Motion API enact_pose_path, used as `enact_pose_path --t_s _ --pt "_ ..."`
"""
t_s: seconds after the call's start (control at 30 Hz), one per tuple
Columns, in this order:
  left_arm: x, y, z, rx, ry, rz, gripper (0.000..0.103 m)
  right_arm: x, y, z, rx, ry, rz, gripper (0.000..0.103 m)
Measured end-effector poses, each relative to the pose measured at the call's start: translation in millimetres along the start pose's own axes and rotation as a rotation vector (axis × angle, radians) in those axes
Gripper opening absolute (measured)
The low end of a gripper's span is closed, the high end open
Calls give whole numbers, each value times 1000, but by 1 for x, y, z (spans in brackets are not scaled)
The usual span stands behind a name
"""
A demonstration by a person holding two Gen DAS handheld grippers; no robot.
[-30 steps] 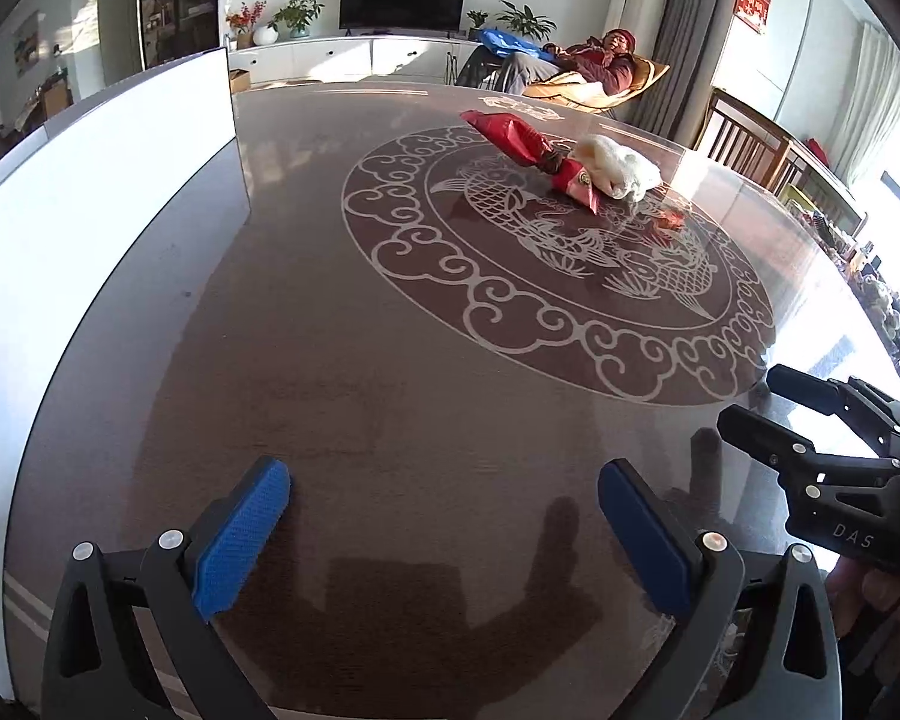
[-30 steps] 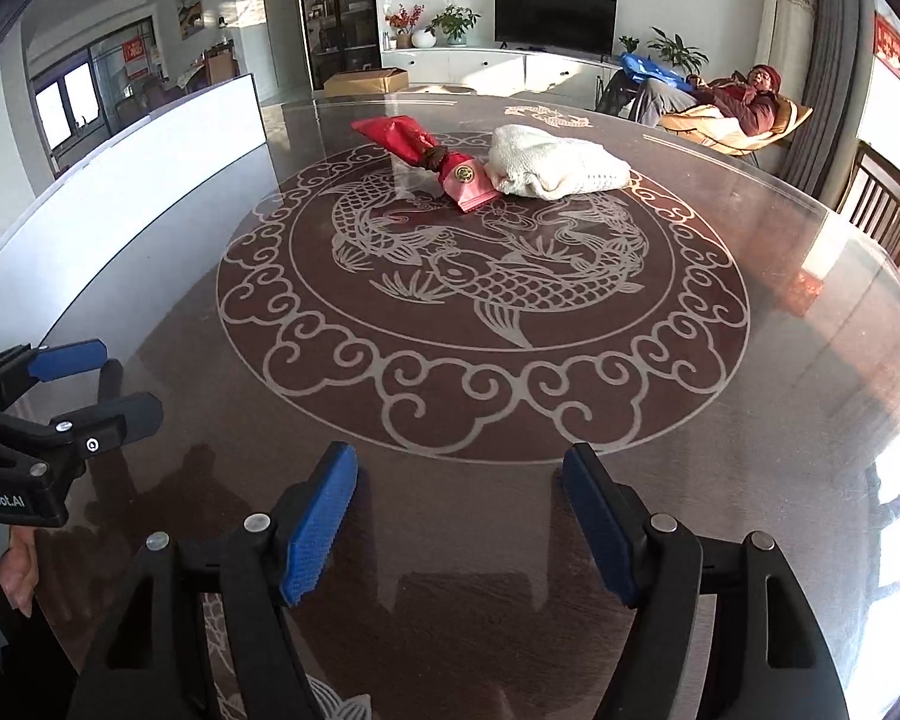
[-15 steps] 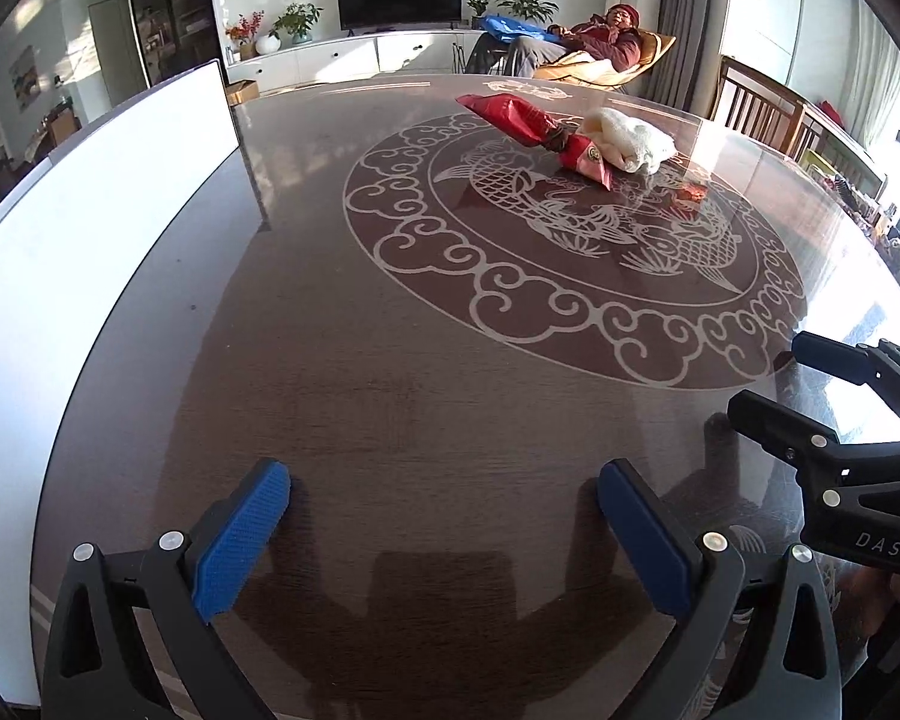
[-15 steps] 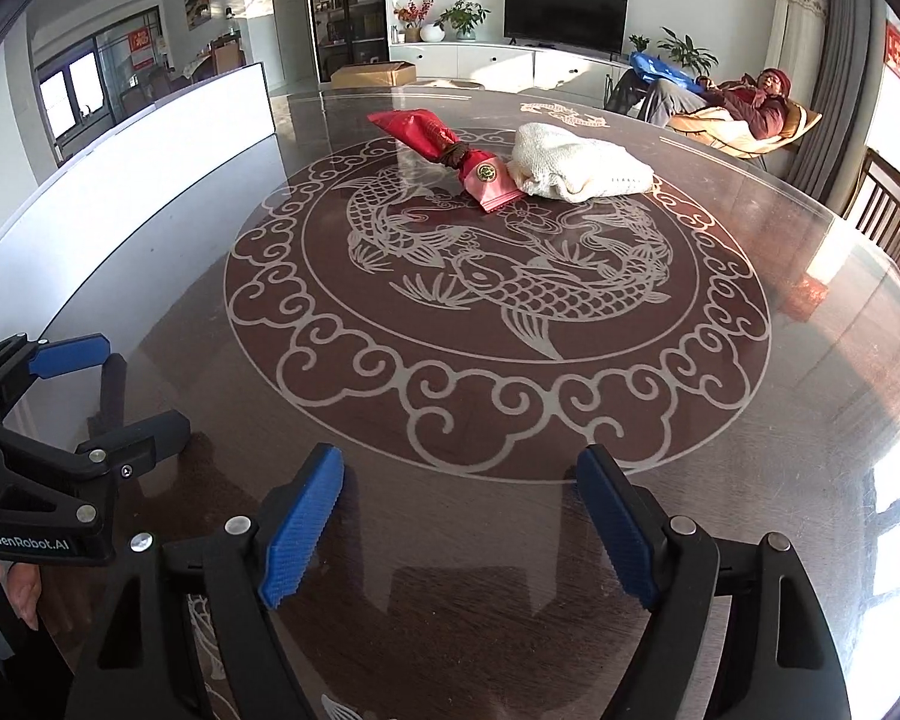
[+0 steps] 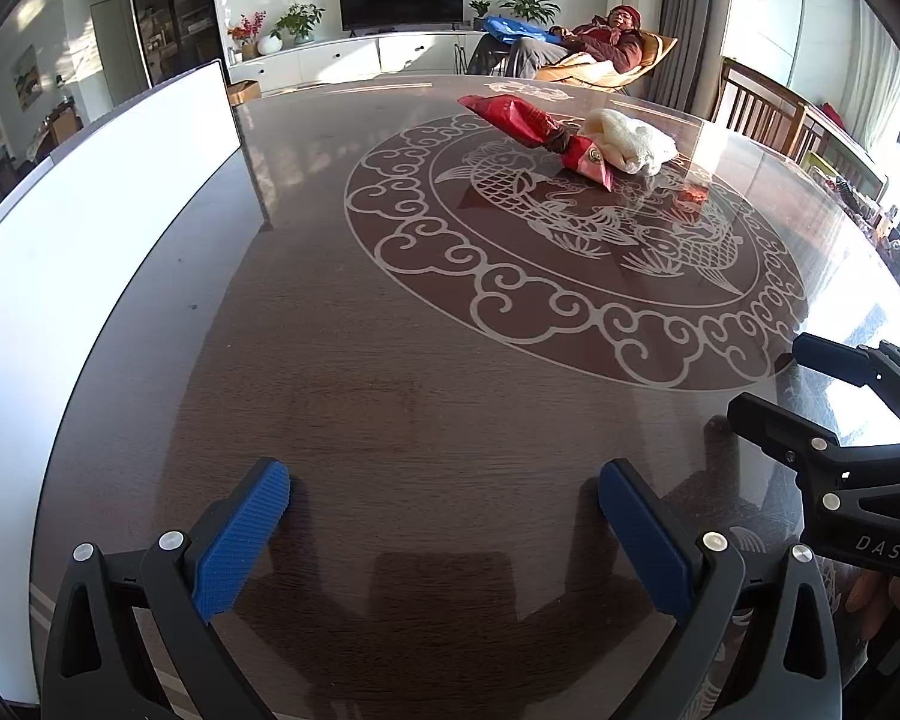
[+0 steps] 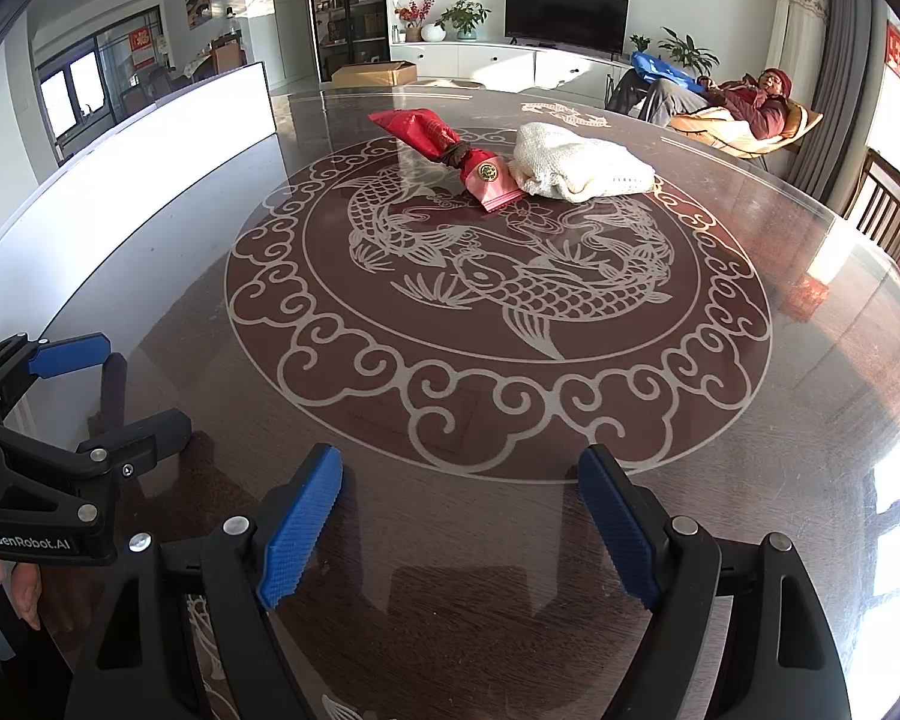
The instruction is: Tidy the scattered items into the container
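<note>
Two grippers hover over the table (image 6: 810,420), holding nothing: left gripper (image 5: 444,519) wide apart, right gripper (image 6: 459,510) jaws just opening, now wide. Red pouch (image 6: 450,147) touches white cloth (image 6: 576,171) at far centre; white container (image 5: 90,228) left.

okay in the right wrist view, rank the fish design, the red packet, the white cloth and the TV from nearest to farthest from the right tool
1. Fish design on the table, straight ahead of the open right tool.
2. Red packet, beyond the fish, slightly left.
3. White cloth, touching the packet's right end; too close to call against the packet.
4. TV, at the far wall.
</note>
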State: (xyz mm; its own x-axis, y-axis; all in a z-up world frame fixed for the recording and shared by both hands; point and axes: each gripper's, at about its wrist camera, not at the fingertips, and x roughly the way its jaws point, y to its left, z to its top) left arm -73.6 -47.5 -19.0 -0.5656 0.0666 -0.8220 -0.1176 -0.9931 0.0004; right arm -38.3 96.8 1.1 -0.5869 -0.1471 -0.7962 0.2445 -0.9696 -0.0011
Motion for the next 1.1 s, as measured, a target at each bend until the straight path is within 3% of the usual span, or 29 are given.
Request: enact_pose_path --t_s 0.77,0.9,1.1 --pt "0 2 0 -1 1 -1 103 2 -11 7 44 -12 10 82" --pt "0 2 0 -2 1 0 103 6 -45 40 163 -52 -23 82" --pt "0 2 1 -1 1 -1 103 36 -83 145 270 -108 -83 82"
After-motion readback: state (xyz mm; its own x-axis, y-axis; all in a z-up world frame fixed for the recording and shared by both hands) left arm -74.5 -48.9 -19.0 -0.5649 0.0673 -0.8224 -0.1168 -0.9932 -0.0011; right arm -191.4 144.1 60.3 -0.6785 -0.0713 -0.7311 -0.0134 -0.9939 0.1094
